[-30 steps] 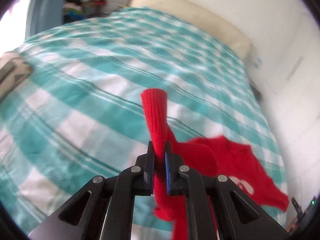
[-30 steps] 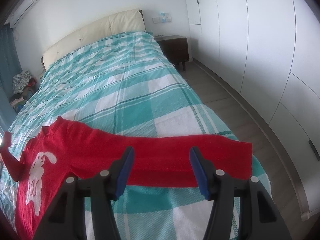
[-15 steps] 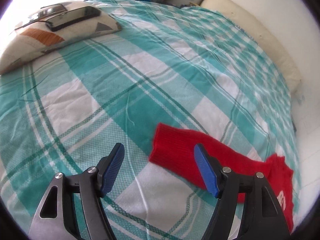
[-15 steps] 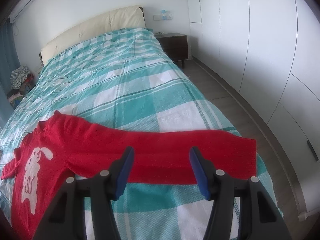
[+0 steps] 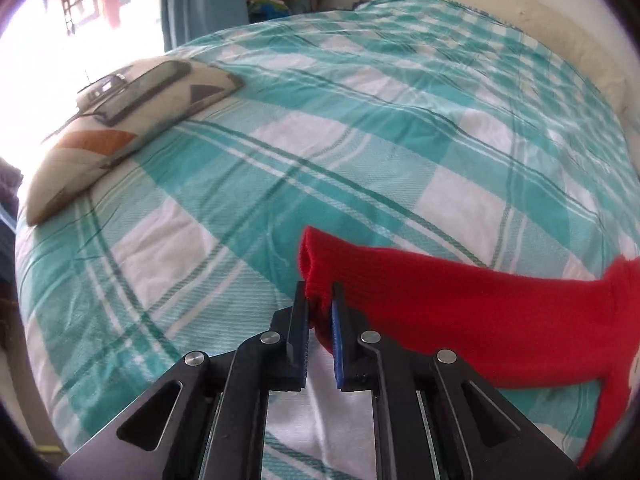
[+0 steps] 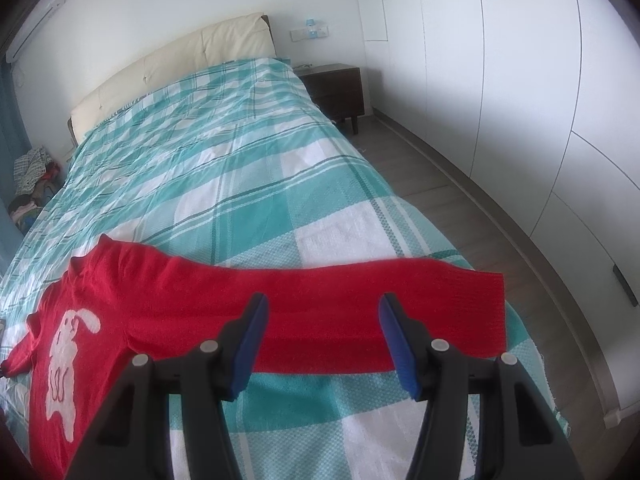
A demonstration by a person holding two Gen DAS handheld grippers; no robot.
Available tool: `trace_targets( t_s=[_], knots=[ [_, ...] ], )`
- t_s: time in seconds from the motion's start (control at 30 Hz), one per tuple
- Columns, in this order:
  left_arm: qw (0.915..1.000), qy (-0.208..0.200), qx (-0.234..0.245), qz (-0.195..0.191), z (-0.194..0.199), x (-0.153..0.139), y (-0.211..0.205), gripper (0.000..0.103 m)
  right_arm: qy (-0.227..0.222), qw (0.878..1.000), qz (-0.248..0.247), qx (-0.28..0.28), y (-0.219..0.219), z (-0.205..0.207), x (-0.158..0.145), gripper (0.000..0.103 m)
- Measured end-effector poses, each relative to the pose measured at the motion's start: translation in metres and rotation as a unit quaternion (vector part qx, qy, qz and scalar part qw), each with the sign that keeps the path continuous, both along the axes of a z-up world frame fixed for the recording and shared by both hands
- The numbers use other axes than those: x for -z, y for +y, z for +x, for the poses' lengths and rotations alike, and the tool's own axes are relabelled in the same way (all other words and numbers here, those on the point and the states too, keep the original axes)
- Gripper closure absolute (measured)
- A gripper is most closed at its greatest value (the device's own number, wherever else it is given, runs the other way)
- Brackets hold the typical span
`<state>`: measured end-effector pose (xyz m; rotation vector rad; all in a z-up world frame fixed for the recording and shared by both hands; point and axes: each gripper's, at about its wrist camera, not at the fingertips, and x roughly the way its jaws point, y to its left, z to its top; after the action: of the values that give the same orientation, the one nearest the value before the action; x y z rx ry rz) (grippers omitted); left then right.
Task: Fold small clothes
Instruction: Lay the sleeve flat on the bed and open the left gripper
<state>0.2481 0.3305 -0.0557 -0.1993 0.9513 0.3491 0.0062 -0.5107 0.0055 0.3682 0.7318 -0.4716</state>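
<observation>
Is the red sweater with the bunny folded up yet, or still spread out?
Spread out. The red sweater lies flat on the checked bedspread, bunny picture showing, one sleeve stretched straight sideways.

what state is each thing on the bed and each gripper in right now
left gripper: fingers shut on the cuff of the left sleeve
right gripper: open, holding nothing, above the right sleeve
red sweater: face up, spread flat on the bed
right sleeve: stretched out straight, flat
bedspread: lightly wrinkled
cushion: lying on the bed, dark flat objects resting on top
</observation>
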Motion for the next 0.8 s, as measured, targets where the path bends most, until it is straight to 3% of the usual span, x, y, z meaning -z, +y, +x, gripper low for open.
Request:
trace_targets(
  t_s=[0.13, 0.33, 0.4, 0.5, 0.57, 0.8],
  knots=[
    [0.9993, 0.024, -0.021, -0.018, -0.005, 0.024, 0.018, 0.096, -0.001, 1.000, -0.007, -0.007, 0.004, 0.002, -0.002, 0.046],
    [0.9994, 0.029, -0.016, 0.013, -0.004, 0.031, 0.009, 0.094, 0.004, 1.000, -0.014, -0.010, 0.007, 0.003, 0.000, 0.046],
    [0.9997, 0.023, -0.006, 0.009, -0.006, 0.029, 0.007, 0.087, 0.002, 1.000, -0.011, -0.006, 0.004, 0.002, -0.001, 0.046],
    [0.9997, -0.003, 0.023, -0.005, -0.019, 0.017, 0.001, 0.063, -0.002, 1.000, -0.009, 0.001, 0.001, 0.000, -0.002, 0.046],
    [0.9989, -0.029, 0.037, 0.001, -0.033, 0.003, -0.009, 0.033, -0.003, 1.000, -0.013, 0.002, 0.001, -0.001, -0.003, 0.046],
    [0.9889, -0.078, 0.124, -0.021, -0.060, -0.046, -0.093, 0.016, -0.007, 0.999, -0.041, -0.007, 0.019, -0.008, -0.009, 0.037]
  ],
)
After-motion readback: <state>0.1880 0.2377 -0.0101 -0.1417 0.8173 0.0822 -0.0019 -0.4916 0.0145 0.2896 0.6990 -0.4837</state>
